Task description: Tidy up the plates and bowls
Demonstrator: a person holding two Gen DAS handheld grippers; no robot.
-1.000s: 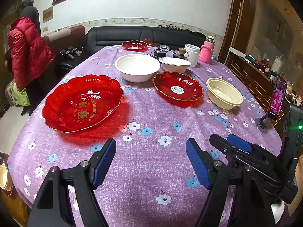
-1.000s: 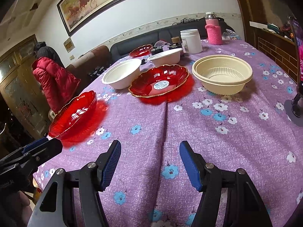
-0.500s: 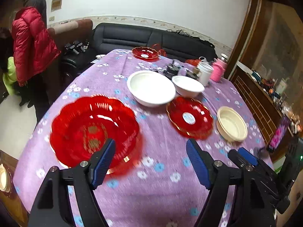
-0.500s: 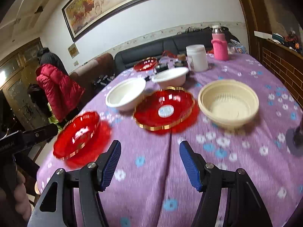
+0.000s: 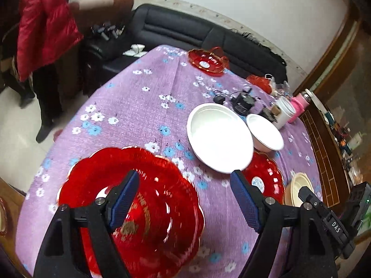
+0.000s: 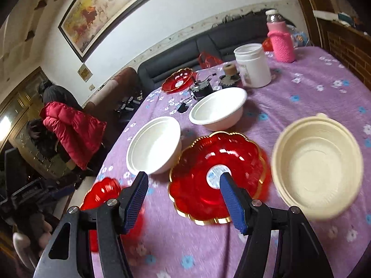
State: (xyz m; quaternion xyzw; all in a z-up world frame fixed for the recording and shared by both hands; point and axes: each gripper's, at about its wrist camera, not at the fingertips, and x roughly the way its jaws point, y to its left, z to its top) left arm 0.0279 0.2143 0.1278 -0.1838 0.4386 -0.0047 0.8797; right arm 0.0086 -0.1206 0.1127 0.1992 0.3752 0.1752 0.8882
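Two claws: left claw [image 5: 184, 205] and right claw [image 6: 183, 200], both gaping wide and empty; the left one's jaws have just been opening, nothing between them
Left claw position: above the large red plate [image 5: 148, 210], its left finger over the plate's middle, its right finger past the rim toward the small red plate [image 5: 266, 180]
Right claw position: above the small red plate [image 6: 216, 176], right finger over its centre label, left finger off its left rim
Surface: table under a purple flowered cloth [image 6: 308, 97]
Large red plate: near edge of the surface, left side; seen blurred behind the right claw's left finger [image 6: 104, 192]
White bowls: wide white bowl [image 6: 154, 146] just left of the small red plate; smaller white bowl [image 6: 218, 108] behind the plate, close to both
Cream bowl: cream bowl [image 6: 317, 169] just right of the small red plate
Far red plate: far red plate [image 6: 177, 80] at the back edge, well apart
Clutter behind the bowls: white jar [image 6: 252, 64], pink-sleeved bottle [image 6: 281, 39], black chargers and cords [image 5: 241, 100]
Room: black sofa [image 5: 185, 30] beyond the surface; a person in a red jacket [image 5: 44, 27] stands at the left
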